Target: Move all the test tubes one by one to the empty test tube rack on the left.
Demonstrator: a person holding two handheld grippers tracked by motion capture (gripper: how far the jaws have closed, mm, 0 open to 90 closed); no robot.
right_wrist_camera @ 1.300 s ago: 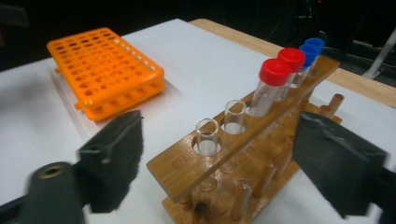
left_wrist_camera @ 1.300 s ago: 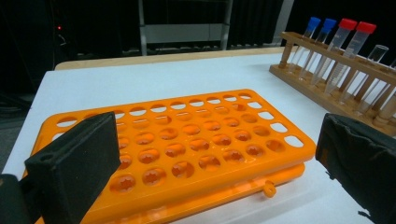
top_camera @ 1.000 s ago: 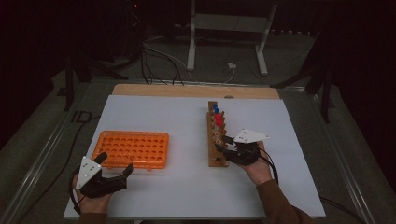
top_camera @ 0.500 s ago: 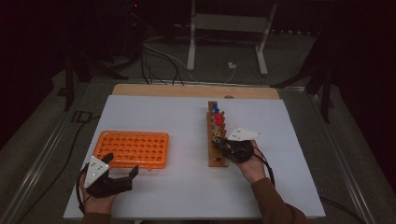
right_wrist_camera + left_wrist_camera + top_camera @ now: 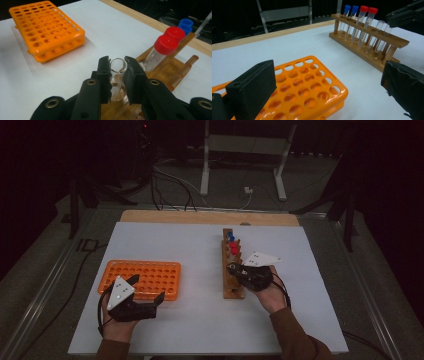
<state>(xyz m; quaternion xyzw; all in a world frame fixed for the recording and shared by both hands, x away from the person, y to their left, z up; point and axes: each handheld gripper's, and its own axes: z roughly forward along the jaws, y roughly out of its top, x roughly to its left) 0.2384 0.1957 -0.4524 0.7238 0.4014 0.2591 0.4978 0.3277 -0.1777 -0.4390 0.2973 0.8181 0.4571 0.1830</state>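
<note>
open glass tube (image 5: 117, 65) | clamped in right gripper (image 5: 117, 75) jaws | in wooden rack (image 5: 233, 270)

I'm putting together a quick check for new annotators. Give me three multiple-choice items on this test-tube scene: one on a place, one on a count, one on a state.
1. Where is the orange tube rack?
A. in front of the left claw
B. on the wooden rack
C. off the table

2. How many red-capped tubes stand in the wooden rack?
A. none
B. two
C. five

3. What is the right claw doing?
A. standing wide open
B. gripping a blue cap
C. shut on an uncapped glass tube

Key: 1 A, the high view shows it just beyond that claw; 2 B, two red caps beside two blue; 3 C, the pads press the tube's open rim.
</note>
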